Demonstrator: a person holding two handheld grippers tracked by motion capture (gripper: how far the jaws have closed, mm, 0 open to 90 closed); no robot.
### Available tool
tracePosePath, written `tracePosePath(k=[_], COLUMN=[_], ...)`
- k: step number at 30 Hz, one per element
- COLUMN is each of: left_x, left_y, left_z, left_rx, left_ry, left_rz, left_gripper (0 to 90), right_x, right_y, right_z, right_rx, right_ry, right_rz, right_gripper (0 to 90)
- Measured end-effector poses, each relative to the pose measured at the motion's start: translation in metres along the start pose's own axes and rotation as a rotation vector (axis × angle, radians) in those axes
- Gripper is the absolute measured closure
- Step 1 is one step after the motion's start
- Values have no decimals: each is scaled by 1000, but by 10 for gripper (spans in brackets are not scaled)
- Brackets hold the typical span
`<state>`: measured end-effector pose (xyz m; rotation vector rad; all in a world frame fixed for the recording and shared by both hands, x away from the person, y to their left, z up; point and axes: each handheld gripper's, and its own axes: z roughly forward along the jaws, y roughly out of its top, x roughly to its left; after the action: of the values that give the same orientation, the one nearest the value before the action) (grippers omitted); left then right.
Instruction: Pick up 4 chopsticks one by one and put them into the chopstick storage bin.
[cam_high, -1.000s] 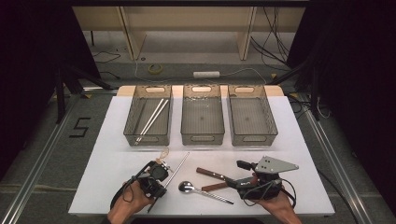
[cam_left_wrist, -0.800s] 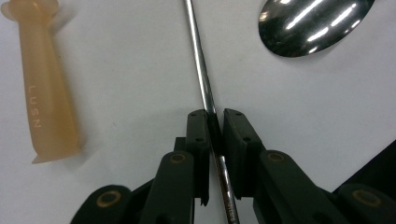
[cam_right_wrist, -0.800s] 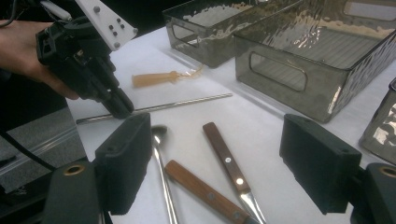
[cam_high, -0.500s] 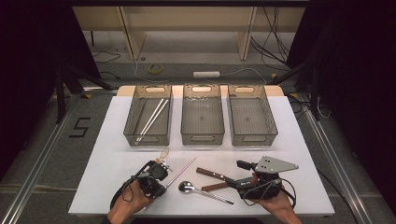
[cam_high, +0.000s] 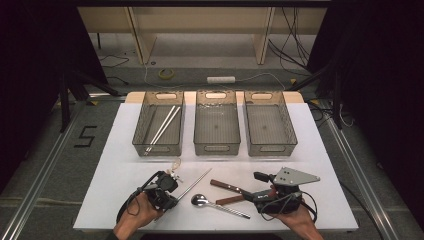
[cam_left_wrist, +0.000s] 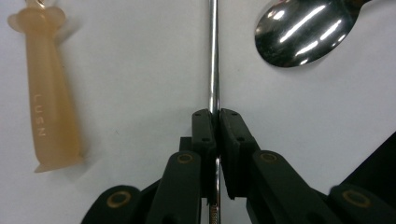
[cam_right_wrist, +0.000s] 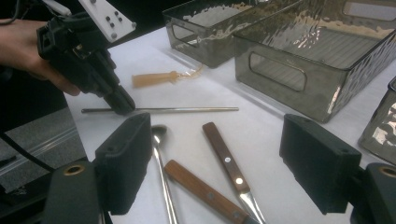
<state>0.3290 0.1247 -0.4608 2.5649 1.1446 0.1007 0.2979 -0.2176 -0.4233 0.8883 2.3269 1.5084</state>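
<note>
My left gripper (cam_left_wrist: 217, 116) is shut on a thin metal rod (cam_left_wrist: 213, 56) that lies flat on the white table (cam_high: 125, 170); the pads pinch it near one end. In the high view the left gripper (cam_high: 172, 196) is at the front left and the rod (cam_high: 197, 181) slants up to the right. My right gripper (cam_right_wrist: 219, 149) stands open just above two wooden-handled knives (cam_right_wrist: 224, 156); nothing is between its pads. A metal spoon (cam_high: 200, 200) lies between the two grippers.
An amber plastic piece (cam_high: 175, 164) lies just beyond the left gripper. Three grey bins stand in a row at the back: the left bin (cam_high: 142, 142) holds two metal rods (cam_high: 162, 127), the middle bin (cam_high: 216, 147) and right bin (cam_high: 272, 147) look empty.
</note>
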Motion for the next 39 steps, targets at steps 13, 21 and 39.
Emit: tracePosePath(k=[13, 21, 39], left_x=[4, 7, 12], left_y=[-1, -2, 4], left_z=[-10, -17, -61], left_rx=[-60, -98, -235], left_ry=[-8, -25, -83], left_rz=[5, 3, 15], left_gripper=[845, 846, 845], right_x=[0, 0, 0], right_y=[0, 0, 0], right_z=[0, 0, 0], right_rx=[1, 1, 2], right_ry=[1, 1, -1], right_rz=[0, 0, 4], right_gripper=[265, 264, 264])
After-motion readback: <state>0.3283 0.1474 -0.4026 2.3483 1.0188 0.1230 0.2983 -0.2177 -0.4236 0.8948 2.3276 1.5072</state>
